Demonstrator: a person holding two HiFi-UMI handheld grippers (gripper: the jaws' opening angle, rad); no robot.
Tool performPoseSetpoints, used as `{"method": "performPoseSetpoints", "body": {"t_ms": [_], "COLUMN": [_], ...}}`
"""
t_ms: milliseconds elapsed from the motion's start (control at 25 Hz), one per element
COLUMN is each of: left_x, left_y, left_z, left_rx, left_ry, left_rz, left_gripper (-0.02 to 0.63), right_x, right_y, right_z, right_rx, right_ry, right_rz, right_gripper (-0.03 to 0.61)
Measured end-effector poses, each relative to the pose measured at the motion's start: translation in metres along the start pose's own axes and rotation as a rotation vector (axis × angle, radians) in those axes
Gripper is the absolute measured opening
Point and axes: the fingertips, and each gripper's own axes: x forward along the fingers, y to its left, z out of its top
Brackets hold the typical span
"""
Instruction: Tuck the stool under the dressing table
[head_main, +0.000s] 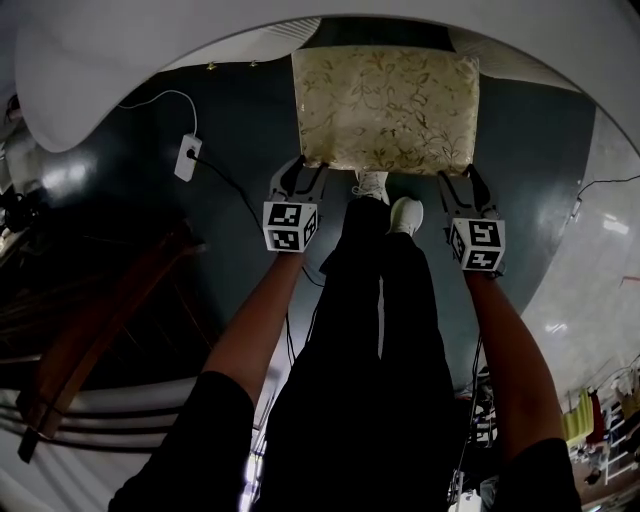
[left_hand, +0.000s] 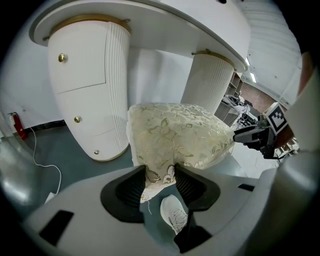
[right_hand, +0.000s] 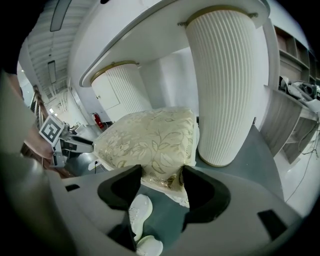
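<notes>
Landmark: the dressing table (head_main: 60, 70), white, with a curved top carried on two pedestals.

Stool (head_main: 385, 95): stands on the dark floor at the open side of the dressing table, in line with the gap between the drawer pedestal (left_hand: 90, 85) and the fluted pedestal (right_hand: 227, 85). Its far edge lies about at the rim of the top. Most of the gold-patterned cushion is outside the dressing table.

Left gripper (head_main: 300, 165): jaws pressed onto the cushion corner that faces away from the dressing table, on the drawer-pedestal side.

Right gripper (head_main: 462, 175): jaws pinching the matching corner on the fluted-pedestal side, with the cushion just beside that pedestal.

Reason for hold: one gripper on each outer corner probably keeps the push even, so the stool travels straight into the gap without turning.

Shoes (head_main: 405, 215): behind the stool, on the side away from the dressing table, between the two grippers.

Task state: judged early, with tucking not yet done.

Risk: drifting sideways would probably rub the cushion against the fluted pedestal.
</notes>
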Motion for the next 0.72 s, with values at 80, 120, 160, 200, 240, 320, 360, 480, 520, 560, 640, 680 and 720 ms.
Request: {"method": "performPoseSetpoints", "body": {"t_ms": [80, 120, 160, 200, 240, 320, 360, 480, 520, 560, 640, 680, 720], "left_x": [-0.0003, -0.0009, -0.0015, -0.0017, -0.0011, 0.0002, 0.0003, -0.0005, -0.0006, -0.0007, -0.0006, -0.0004, -0.0003], "left_y": [-0.0009, 0.0002, 0.0013, 0.0019, 0.0018, 0.0006, 0.0002, 0.0009, 0.001, 0.0008, 0.0004, 0.0003, 0.0004], "left_z": [0.0012, 0.0001, -0.0016, -0.0034, -0.0046, -0.005, -0.0043, -0.0029, -0.0032, -0.0033, -0.0035, -0.003, -0.002], "left_rx": [0.008, 0.007, 0.004, -0.001, -0.004, -0.004, 0.0, 0.02, 0.023, 0.021, 0.014, 0.012, 0.013], "left_ry": [-0.021, -0.034, -0.047, -0.058, -0.068, -0.081, -0.085, -0.088, -0.088, -0.089, -0.093, -0.098, -0.103], "left_rz": [-0.011, -0.013, -0.013, -0.012, -0.011, -0.011, -0.014, -0.024, -0.026, -0.027, -0.03, -0.034, -0.039], "left_gripper": [0.195, 0.195, 0.195, 0.195, 0.195, 0.195, 0.196, 0.196, 0.196, 0.196, 0.196, 0.196, 0.196], "right_x": [-0.0012, -0.0013, -0.001, -0.0006, -0.0002, -0.0005, -0.0009, -0.0008, -0.0004, -0.0002, -0.0002, -0.0001, 0.0002], "right_y": [0.0002, 0.0017, 0.0031, 0.0038, 0.0035, 0.002, 0.0017, 0.0021, 0.0022, 0.0021, 0.0019, 0.0018, 0.0018], "right_z": [0.002, 0.0017, 0.0007, -0.0005, -0.0016, -0.0024, -0.0019, 0.0002, 0.0003, 0.0001, -0.0004, -0.0004, -0.0001], "right_rx": [-0.008, -0.009, -0.011, -0.012, -0.014, -0.016, -0.016, -0.016, -0.017, -0.019, -0.018, -0.017, -0.014], "right_ry": [-0.017, -0.022, -0.026, -0.03, -0.033, -0.04, -0.044, -0.053, -0.058, -0.062, -0.068, -0.069, -0.07], "right_rz": [-0.021, -0.028, -0.031, -0.033, -0.034, -0.043, -0.049, -0.063, -0.067, -0.071, -0.08, -0.084, -0.088], "right_gripper": [0.256, 0.256, 0.256, 0.256, 0.256, 0.256, 0.256, 0.256, 0.256, 0.256, 0.256, 0.256, 0.256]}}
